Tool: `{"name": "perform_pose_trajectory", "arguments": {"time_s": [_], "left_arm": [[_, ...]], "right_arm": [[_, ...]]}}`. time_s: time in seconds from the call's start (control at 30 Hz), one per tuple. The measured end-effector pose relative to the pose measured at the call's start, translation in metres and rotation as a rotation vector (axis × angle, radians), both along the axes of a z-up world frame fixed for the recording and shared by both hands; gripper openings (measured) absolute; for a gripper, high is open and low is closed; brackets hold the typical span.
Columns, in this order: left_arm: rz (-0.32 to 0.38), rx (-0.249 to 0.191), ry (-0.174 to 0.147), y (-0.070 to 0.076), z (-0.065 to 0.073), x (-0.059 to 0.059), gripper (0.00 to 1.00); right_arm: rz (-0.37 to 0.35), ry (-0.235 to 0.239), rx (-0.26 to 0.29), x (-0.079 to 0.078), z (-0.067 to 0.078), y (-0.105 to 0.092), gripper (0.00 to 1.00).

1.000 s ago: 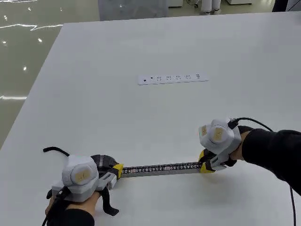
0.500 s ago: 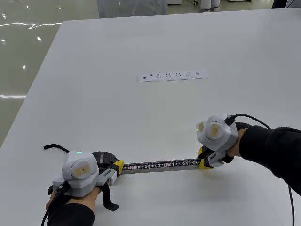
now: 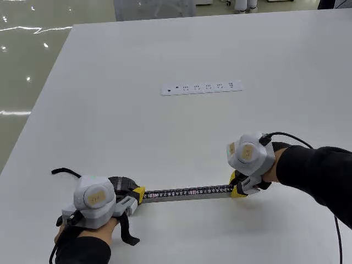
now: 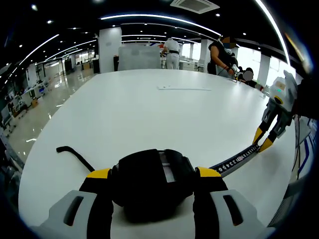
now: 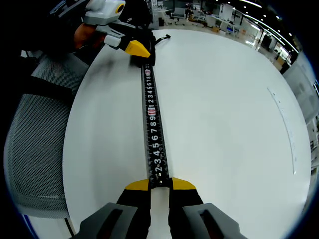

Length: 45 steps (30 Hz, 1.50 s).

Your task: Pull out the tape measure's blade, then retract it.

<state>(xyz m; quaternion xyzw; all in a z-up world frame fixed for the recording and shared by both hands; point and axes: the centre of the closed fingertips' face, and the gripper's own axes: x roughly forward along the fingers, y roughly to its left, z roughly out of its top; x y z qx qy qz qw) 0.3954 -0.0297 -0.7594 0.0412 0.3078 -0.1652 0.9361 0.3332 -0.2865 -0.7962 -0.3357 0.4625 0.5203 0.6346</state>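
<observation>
Left hand-held gripper [image 3: 133, 198] was clamped across the black tape measure case [image 4: 152, 191], one yellow-tipped jaw on each flank. The case sat on the white surface [image 3: 165, 137], near the person's edge. Judgement: this grip served as an anchor, so the case could neither slide toward the pull nor spin.

Right hand-held gripper [image 5: 157, 185] was pinched onto the free end of the blade [image 5: 151, 109], with its jaws almost together and the tip between them. The blade lay flat on the surface, scale upward, running straight from the case mouth to the right jaws. The two grippers stood well apart. In the right gripper view the numerals ran away from the jaws toward the case. The gripper was thus sighted along the blade, probably to keep the force in line and avoid a twist or kink.

Stage, as judged: the blade was out part-way and retraction was not yet done. The lock state could not be made out. Risk: a bare release could whip the blade back, so walking the tip home under grip seemed safer.

A white power strip [image 3: 201, 88] lay farther up, well clear.
</observation>
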Motion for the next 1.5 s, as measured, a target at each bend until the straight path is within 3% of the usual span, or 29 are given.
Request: {"name": "perform_pose_trajectory", "arguments": {"time_s": [0.43,0.87,1.5], "left_arm": [[-0.002,0.007,-0.01,0.0,-0.001,0.0,0.6],[-0.003,-0.021,0.027,0.0,-0.003,0.001,0.6],[-0.011,-0.007,0.031,0.0,-0.003,0.0,0.6]], "right_arm": [[-0.017,0.004,-0.004,0.0,0.0,0.003,0.08],[-0.026,0.003,0.001,0.001,0.0,0.006,0.08],[-0.048,0.007,0.0,0.002,0.001,0.011,0.08]]}}
